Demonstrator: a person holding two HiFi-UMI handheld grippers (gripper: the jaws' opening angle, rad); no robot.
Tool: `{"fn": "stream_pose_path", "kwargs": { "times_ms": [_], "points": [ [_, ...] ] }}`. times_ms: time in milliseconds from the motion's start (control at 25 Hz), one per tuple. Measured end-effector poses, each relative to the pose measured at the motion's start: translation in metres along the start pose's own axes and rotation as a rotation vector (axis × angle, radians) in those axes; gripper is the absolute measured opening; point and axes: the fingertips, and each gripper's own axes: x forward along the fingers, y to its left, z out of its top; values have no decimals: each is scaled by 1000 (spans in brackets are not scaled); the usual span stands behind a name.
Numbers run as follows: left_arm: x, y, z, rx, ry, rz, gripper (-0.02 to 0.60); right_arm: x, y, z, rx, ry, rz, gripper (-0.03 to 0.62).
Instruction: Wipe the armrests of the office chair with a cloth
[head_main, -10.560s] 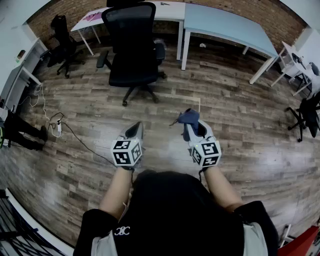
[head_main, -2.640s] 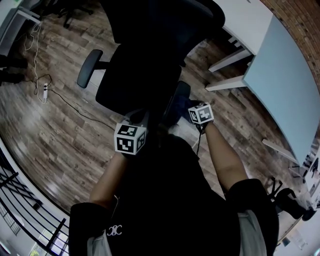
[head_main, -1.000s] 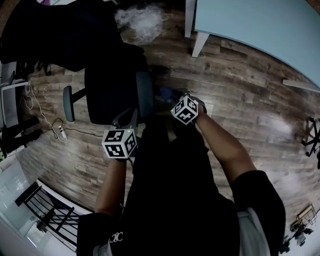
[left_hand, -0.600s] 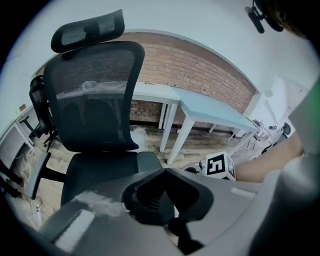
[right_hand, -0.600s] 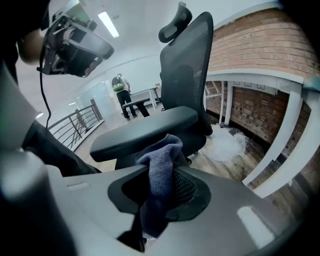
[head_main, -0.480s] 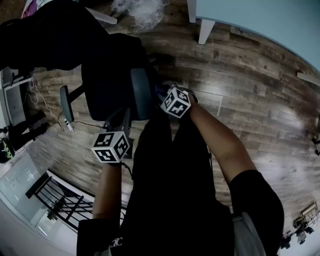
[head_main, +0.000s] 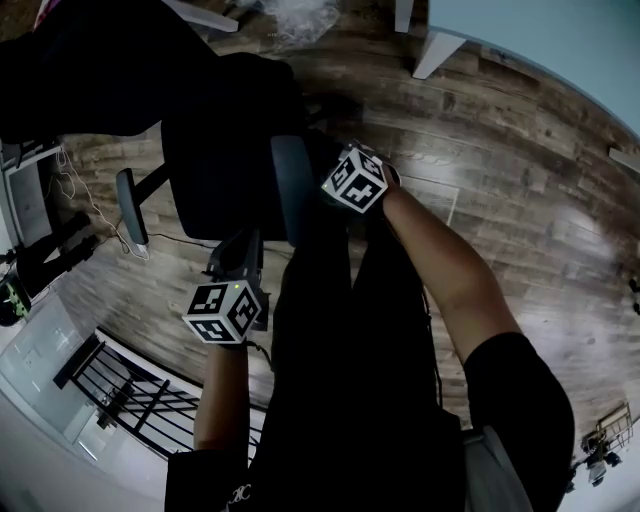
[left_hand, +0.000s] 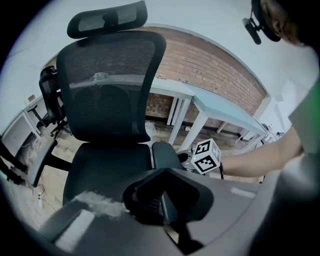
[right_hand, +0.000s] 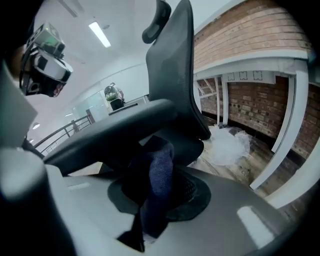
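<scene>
The black mesh office chair stands right in front of me, its headrest and back filling the left gripper view. Its grey armrest on my right lies beside my right gripper. That gripper is shut on a dark blue cloth, which sits against the underside edge of the armrest. The other armrest juts out at the left. My left gripper hangs near the seat's front edge, shut and holding nothing.
A light blue desk and white table legs stand behind the chair, with crumpled clear plastic on the wood floor. A cable runs along the floor at left. A black railing is at lower left. Another chair stands far left.
I have walked from across the room up to the chair. Over the last second the right gripper with the cloth has slid a little along the right armrest; the left gripper drew back.
</scene>
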Motion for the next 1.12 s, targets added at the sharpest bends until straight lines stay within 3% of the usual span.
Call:
{"fn": "stream_pose_path", "kwargs": {
  "times_ms": [360,720,880,1000,1120],
  "points": [
    [18,22,-11,53,30,-9,6,50,-44,-29,83,71,-38,81],
    [33,49,-37,27,77,5,6,90,-66,-104,228,163,-74,80],
    [34,53,-45,11,86,13,6,98,-38,-124,288,206,26,81],
    [29,49,-45,11,81,-3,6,91,-10,-114,379,148,96,81],
    [24,44,-39,9,61,-19,6,75,1,-99,357,102,122,81]
  ]
}}
